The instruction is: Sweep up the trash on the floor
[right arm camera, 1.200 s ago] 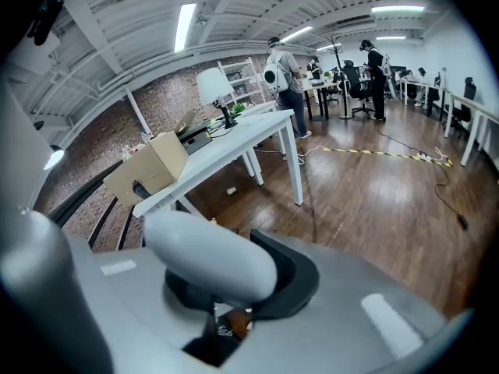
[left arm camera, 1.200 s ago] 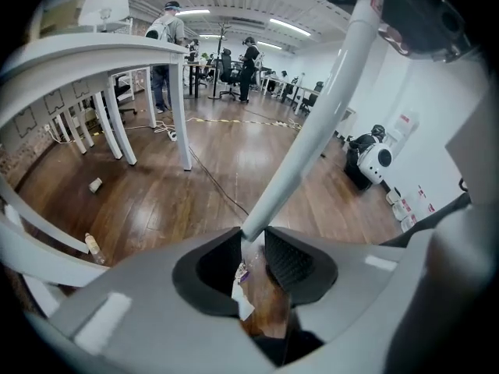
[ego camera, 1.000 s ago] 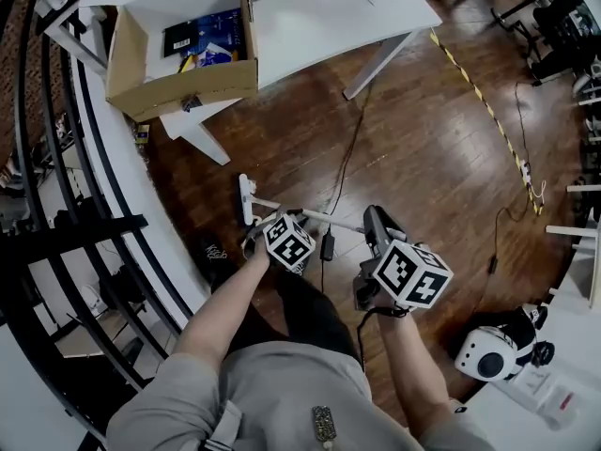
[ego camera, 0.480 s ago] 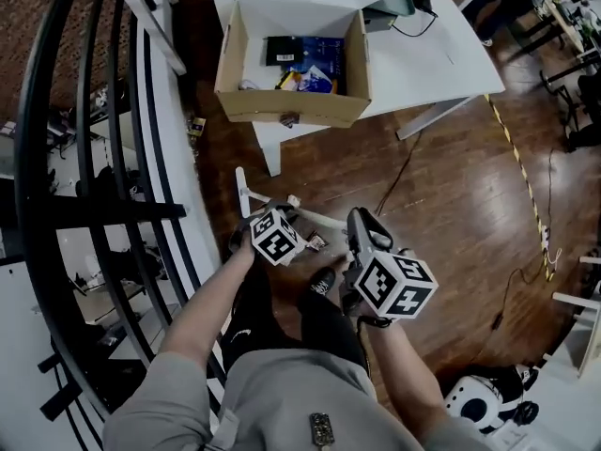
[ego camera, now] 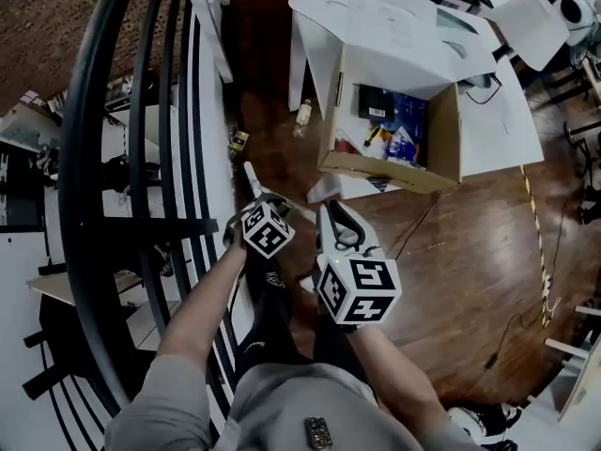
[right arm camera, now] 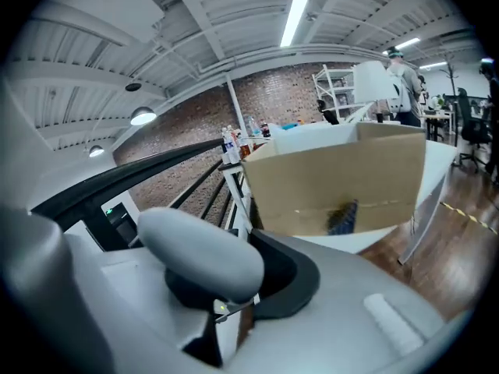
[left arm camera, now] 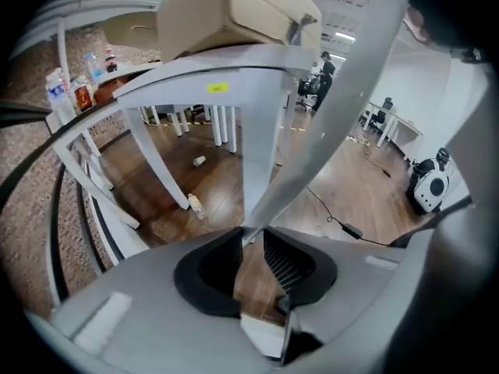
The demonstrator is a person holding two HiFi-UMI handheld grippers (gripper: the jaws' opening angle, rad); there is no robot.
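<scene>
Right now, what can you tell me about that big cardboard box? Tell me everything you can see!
The cardboard box is plain brown cardboard with straight sides, and its top is open. It stands upright on the white table, close to the table's near edge. Inside lie a dark flat item, some blue packets and a small yellow thing. One outer side bears a small dark blue mark. Only the table appears to touch the box.
</scene>
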